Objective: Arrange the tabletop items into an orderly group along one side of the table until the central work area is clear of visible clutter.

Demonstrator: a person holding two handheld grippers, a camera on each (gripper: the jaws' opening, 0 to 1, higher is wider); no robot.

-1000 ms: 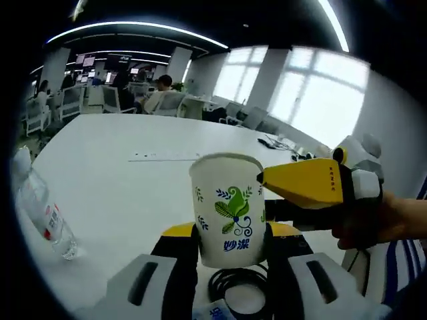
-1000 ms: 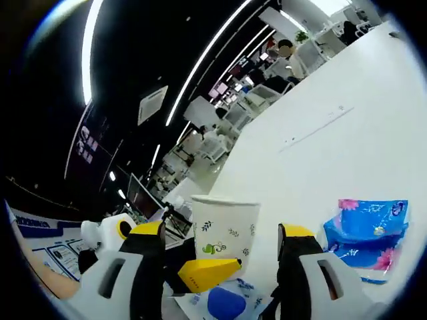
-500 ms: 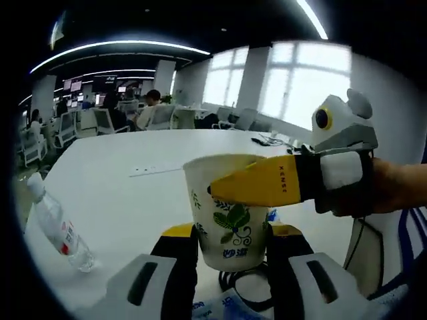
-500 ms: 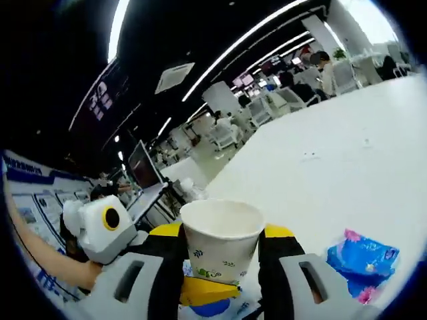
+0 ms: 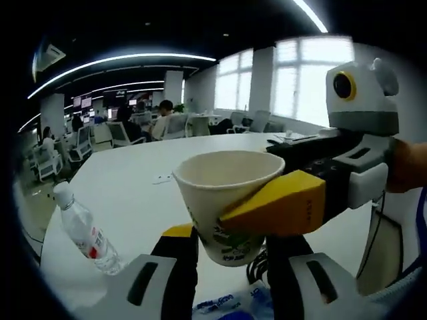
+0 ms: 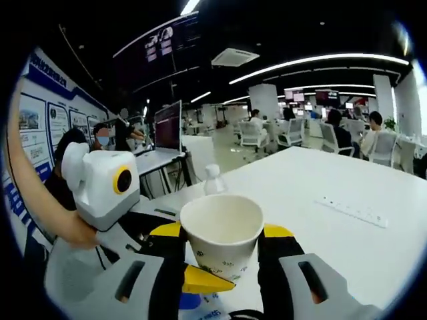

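Observation:
A white paper cup with a green leaf print stands upright above the white table. My left gripper is shut on its lower part, one jaw on each side. Coming in from the right, my right gripper lays its yellow jaw across the cup's near wall. In the right gripper view the same cup sits between the jaws of my right gripper, which is shut on it. There the left gripper reaches in from the left, its yellow tip under the cup.
A clear water bottle lies on the table at the left and shows beyond the cup as the bottle. A black cable coil and a blue tissue pack lie under the cup. A power strip is farther out. Office chairs and people sit behind.
My right gripper came around the cup and shut on it, while the left stayed shut on it. Both cameras have swung, so the background has shifted.

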